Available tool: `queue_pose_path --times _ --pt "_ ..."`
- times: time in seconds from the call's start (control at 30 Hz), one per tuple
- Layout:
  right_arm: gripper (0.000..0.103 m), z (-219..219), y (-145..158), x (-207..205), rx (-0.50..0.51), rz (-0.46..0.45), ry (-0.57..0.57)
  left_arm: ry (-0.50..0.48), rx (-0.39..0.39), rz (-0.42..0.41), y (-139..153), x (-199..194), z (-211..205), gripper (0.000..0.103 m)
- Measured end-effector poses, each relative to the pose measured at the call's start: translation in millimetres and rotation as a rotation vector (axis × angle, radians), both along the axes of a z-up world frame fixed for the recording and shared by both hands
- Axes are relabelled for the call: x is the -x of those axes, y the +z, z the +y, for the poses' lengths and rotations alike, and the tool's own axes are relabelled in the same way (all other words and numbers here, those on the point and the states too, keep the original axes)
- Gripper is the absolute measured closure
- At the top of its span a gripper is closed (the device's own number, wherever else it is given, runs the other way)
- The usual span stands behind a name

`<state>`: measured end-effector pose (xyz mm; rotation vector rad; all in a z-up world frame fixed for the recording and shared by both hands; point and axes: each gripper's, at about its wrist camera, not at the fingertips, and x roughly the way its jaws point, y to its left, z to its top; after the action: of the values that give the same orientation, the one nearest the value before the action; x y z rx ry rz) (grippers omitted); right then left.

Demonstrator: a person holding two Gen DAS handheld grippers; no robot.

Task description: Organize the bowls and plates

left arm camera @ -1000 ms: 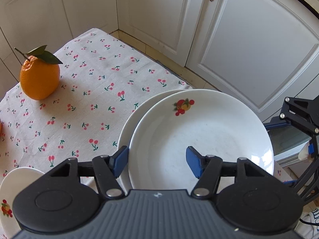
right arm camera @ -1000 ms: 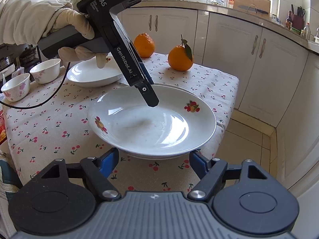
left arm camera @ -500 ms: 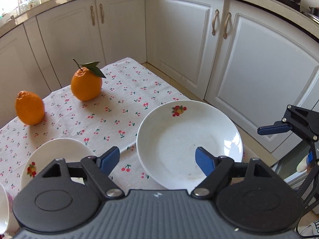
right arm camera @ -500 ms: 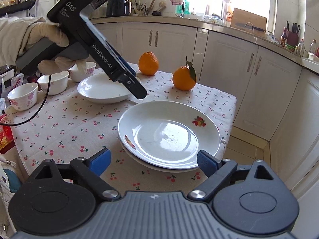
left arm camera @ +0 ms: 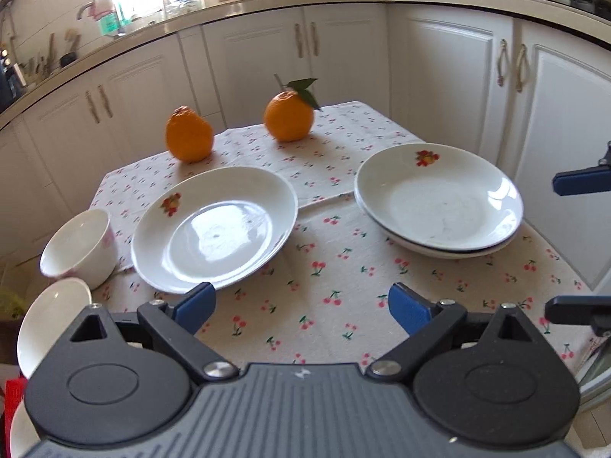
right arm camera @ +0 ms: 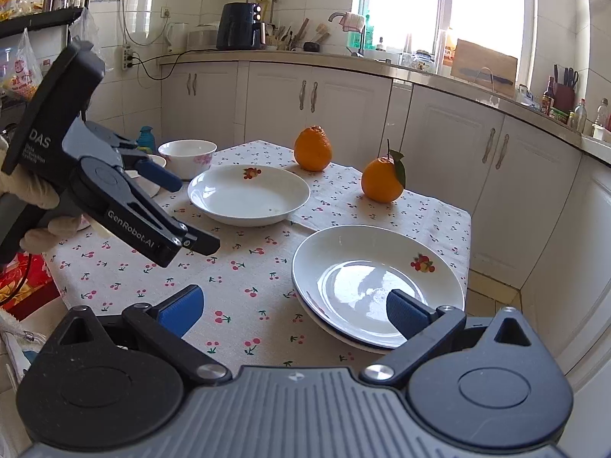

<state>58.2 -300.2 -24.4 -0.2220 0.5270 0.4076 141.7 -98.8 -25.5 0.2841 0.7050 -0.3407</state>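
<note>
Two white plates are stacked [left arm camera: 439,206] at the table's right corner; the stack also shows in the right wrist view [right arm camera: 376,282]. A single white plate [left arm camera: 214,225] lies at the middle left, seen also in the right wrist view [right arm camera: 248,194]. Two white bowls [left arm camera: 78,244] [left arm camera: 49,324] stand at the left edge; one shows in the right wrist view [right arm camera: 187,156]. My left gripper [left arm camera: 301,305] is open and empty above the cloth, near the single plate's front rim. My right gripper [right arm camera: 294,309] is open and empty, its right finger over the stack's near rim.
Two oranges [left arm camera: 189,133] [left arm camera: 289,116] sit at the table's far side. The cherry-print tablecloth [left arm camera: 336,267] covers a small table. White cabinets [left arm camera: 450,87] stand close behind and to the right. The right gripper's tips [left arm camera: 580,183] show at the left wrist view's right edge.
My left gripper has pulled back and up from the stacked plates and turned left toward the single plate. My right gripper has also drawn back and risen. Both stayed open.
</note>
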Motion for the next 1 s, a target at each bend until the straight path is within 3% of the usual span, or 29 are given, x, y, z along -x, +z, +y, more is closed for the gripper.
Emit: queue_pose_path --times 0.17,0.3,0.57,0.63,1.0 --pt "0.000 9.0 2.7 -1.4 0.000 0.007 0.017 0.143 0.030 -0.004 -21.7 -5.5 21.7 0.006" --pt "0.000 16.0 3.2 -8.6 0.008 0.018 0.031 0.192 0.055 0.008 -37.3 -13.2 28.1 0.006" --pt "0.000 28.1 4.4 -27.7 0.063 0.057 0.065 0.229 0.085 0.066 -54.6 -29.9 34.5 0.006" --pt "0.000 31.4 4.0 -34.9 0.080 0.071 0.071 0.225 0.115 0.062 -57.2 -31.6 38.3 0.004" --pt "0.000 52.3 9.9 -89.7 0.163 0.098 0.158 0.237 0.111 0.063 -60.7 -62.5 42.6 0.000"
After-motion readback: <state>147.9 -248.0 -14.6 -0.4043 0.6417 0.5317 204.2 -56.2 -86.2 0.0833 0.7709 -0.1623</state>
